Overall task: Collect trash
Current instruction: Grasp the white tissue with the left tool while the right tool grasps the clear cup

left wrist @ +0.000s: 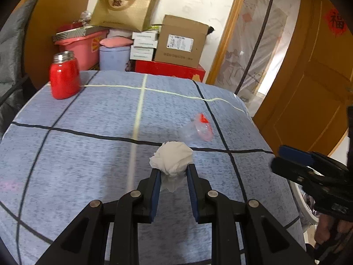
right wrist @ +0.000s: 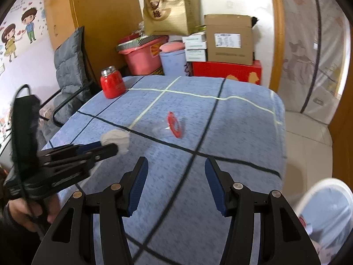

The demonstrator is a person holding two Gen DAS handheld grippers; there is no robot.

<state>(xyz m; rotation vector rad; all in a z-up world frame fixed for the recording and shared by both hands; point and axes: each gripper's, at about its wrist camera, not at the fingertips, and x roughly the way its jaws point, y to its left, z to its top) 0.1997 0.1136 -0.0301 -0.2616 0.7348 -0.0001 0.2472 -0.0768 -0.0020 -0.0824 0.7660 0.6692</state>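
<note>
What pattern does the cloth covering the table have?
Mottled blue tablecloth with a wide grid of dark and pale yellow lines; clearest in the right wrist view.

Red jar (left wrist: 64, 76) with a metal lid, upright at the far left corner of the blue checked tablecloth (left wrist: 88, 154). Behind the table: pink plastic tub (left wrist: 80, 47), lavender bin (left wrist: 114, 57), cardboard box (left wrist: 181, 42) on a red box (left wrist: 169, 70), gold paper bag (left wrist: 126, 2) topmost. Grey padded chair (right wrist: 70, 66) at left.
</note>
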